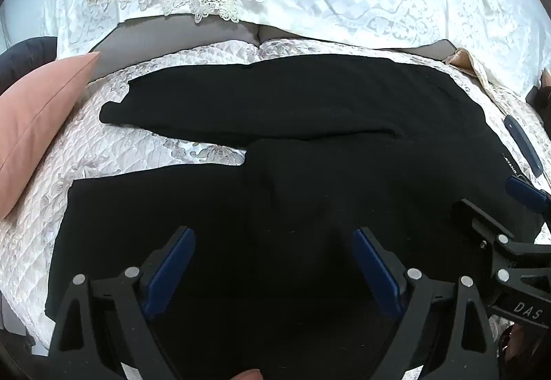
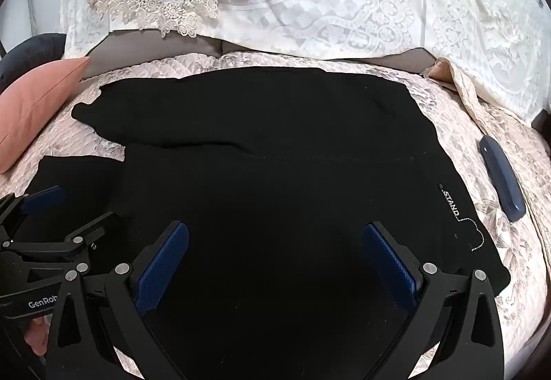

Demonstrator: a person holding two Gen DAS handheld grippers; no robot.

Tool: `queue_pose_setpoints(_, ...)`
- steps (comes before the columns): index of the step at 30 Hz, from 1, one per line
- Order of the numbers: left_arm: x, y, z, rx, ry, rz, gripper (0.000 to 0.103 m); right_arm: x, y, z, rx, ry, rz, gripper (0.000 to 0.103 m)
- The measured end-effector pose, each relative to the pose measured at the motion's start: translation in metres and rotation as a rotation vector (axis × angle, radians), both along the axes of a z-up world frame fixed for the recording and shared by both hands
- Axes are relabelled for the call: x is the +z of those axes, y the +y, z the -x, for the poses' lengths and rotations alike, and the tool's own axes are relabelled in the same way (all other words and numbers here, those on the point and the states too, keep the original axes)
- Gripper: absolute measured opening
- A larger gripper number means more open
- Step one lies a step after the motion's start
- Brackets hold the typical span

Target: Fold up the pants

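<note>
While fingers (image 2: pixel 162 263) gape, matte black pants (image 2: pixel 275 156) sprawl flat.

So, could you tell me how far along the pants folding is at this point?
Done: the black pants lie spread flat on the quilted cover, legs apart. In hand: nothing; the left gripper and right gripper hover open above them. Left: all folds, starting with laying one leg over the other.

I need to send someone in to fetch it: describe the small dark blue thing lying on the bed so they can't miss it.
Start at the quilted floral bedspread with the black pants spread across it. Go to the pants' waist end, where white lettering reads STAND, and look just beyond it. The slim dark blue case lies alone there on the quilt, apart from the pants, the only hard, glossy item among fabrics.
</note>
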State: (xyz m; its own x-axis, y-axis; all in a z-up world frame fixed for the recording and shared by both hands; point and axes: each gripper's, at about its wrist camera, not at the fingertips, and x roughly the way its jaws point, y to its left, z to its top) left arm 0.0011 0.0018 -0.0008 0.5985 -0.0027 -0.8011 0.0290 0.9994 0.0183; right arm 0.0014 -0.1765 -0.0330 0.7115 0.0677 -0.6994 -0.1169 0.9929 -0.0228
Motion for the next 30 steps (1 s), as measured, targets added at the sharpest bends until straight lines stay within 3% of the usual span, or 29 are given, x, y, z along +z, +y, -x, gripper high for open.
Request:
queue_pose_setpoints(16, -0.006, 0.001, 0.003, -0.015, -0.007, -0.04, 0.094, -0.006, -0.001, -0.001, -0.011, 0.009, -0.009, 0.101)
queue_pose_setpoints(30, -0.006, 0.007, 0.0, -0.006, 0.01, -0.014, 0.094, -0.003, -0.005, -0.003, -0.016, 0.014, -0.01, 0.101)
